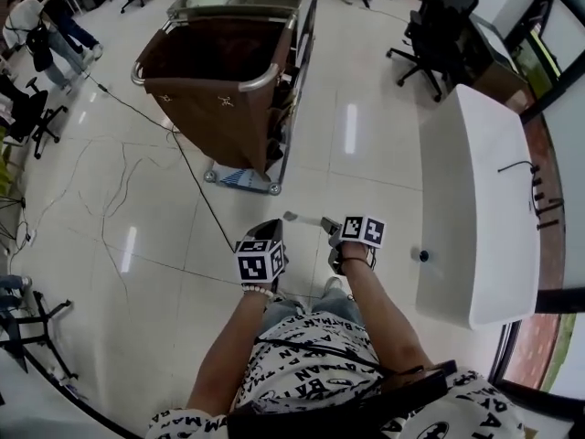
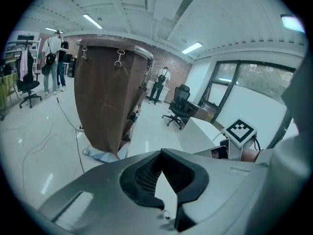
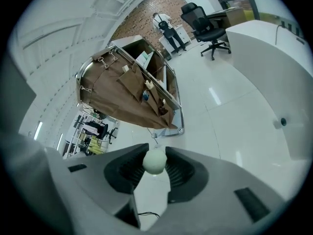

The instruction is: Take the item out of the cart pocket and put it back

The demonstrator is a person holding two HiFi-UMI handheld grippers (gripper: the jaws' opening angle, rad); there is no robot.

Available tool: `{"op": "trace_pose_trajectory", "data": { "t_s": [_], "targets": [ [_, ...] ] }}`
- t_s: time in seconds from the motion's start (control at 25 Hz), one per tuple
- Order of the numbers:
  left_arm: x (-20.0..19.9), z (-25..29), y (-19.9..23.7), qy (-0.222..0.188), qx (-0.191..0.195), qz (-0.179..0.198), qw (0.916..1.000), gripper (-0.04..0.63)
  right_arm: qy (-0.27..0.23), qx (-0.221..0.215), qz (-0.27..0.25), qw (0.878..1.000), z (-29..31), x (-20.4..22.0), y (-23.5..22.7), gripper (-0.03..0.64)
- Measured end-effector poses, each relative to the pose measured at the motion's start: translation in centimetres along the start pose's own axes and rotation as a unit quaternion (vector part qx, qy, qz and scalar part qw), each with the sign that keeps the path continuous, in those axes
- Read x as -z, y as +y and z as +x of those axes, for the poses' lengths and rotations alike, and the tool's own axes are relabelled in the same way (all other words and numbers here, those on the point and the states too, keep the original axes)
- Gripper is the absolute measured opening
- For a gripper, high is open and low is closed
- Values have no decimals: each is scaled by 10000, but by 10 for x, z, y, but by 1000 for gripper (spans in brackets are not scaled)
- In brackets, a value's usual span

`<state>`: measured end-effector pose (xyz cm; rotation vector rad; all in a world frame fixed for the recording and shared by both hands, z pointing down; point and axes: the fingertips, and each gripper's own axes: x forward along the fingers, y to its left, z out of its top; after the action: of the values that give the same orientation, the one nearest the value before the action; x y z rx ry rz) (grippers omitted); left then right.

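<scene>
The housekeeping cart with its brown bag stands on the floor ahead of me. Its side pockets face the right gripper view and hold a few small items. My right gripper is shut on a small pale round item, pinched between the black pads. In the head view that gripper hangs well short of the cart, over the tiles. Beside it, the left gripper is also clear of the cart. Its jaws meet at the tips with nothing between them.
A long white desk runs along the right, with black office chairs behind it. A black cable trails across the tiles from the cart. People stand at the far left. A small dark object lies by the desk.
</scene>
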<state>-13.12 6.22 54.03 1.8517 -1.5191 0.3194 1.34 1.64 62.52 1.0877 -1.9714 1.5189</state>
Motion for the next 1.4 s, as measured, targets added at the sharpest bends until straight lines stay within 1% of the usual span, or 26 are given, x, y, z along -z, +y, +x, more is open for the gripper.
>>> {"op": "trace_pose_trajectory", "data": {
  "t_s": [0.2, 0.32, 0.44, 0.6, 0.76, 0.96, 1.08, 1.4],
  "targets": [
    [-7, -12, -15, -298, -138, -109, 9994, 2, 92, -77, -237, 9996, -18, 3, -3, 124],
    [-13, -15, -31, -416, -188, -88, 9989, 2, -72, -193, -266, 9994, -33, -13, -4, 124],
    [-19, -15, -50, -521, -205, -49, 9984, 2, -297, -326, -176, 9989, -47, -33, -6, 124],
    [-19, -14, -70, -549, -205, -4, 9983, 2, -454, -464, -106, 9978, -60, -44, -9, 124],
    [-18, -13, -79, -567, -226, -2, 9981, 2, -462, -495, 39, 9977, -66, -43, -19, 124],
    [-22, -13, -89, -690, -161, 59, 9975, 3, -478, -575, 192, 9970, -72, -43, -27, 124],
    [-22, -13, -92, -685, -171, 88, 9975, 3, -505, -616, 152, 9967, -73, -47, -24, 124],
    [-22, -13, -86, -671, -242, -19, 9975, 2, -684, -735, 104, 9949, -77, -63, -8, 124]
  ]
}}
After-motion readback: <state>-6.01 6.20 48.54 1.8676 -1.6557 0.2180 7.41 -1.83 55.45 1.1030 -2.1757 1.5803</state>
